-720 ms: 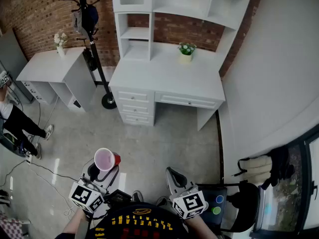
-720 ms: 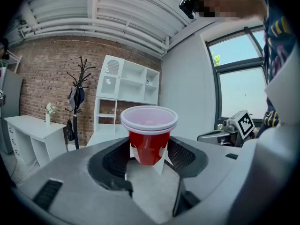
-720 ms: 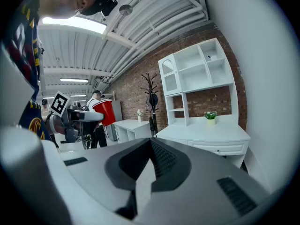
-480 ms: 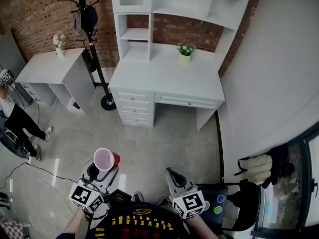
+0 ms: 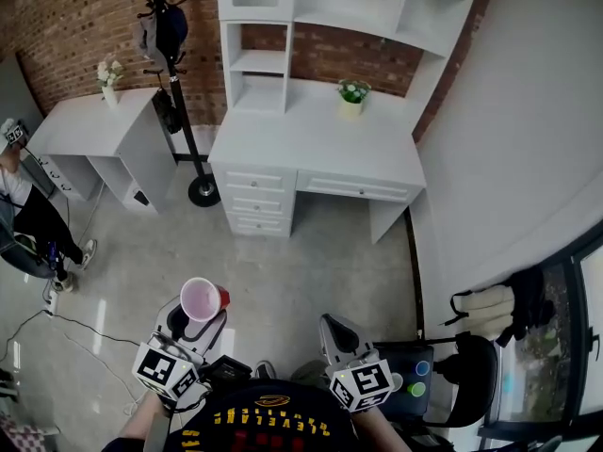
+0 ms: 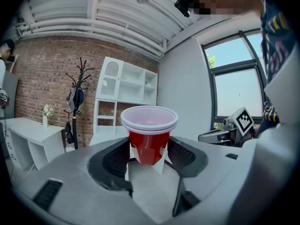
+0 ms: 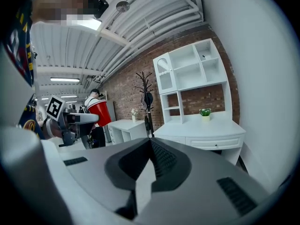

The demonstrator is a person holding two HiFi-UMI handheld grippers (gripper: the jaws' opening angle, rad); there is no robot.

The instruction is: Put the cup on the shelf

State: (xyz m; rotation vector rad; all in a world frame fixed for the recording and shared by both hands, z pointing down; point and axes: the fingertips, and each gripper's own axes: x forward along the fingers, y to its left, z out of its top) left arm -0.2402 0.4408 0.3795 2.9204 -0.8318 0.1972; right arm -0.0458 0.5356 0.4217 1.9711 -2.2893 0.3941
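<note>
Two grippers sit low in your head view, both over the grey floor (image 5: 311, 252) and well apart from the white desk (image 5: 320, 149). Your left gripper (image 5: 191, 320) is pinching the red cup (image 5: 200, 299): its jaws stand wide, one pad on each side of the cup's lower body. The cup is upright with its mouth open to the ceiling. Its rim is white and the inside looks pale pink. In the left gripper view it stands squarely between the two dark pads, with the rim above them.

Your right gripper (image 5: 332, 328) carries nothing. Its jaws are pressed together, and the right gripper view shows the pads meeting along a thin line.

Ahead of you, the white shelf unit (image 5: 254, 59) stands along the desk's back edge, its open compartments rising against the brick wall (image 5: 85, 17). A small potted plant (image 5: 352, 92) stands near the desk's back edge, right of centre. Drawers (image 5: 256, 203) run down the desk's front left side.

Beside the desk's left edge is a black coat stand (image 5: 181, 92) with dark items hanging on it. Left of that is a second white table (image 5: 89, 135), with a vase of flowers (image 5: 109, 73) at its back edge. A person (image 5: 28, 205) stands at the far left of your view. A black chair (image 5: 471, 370) is near your right side.
</note>
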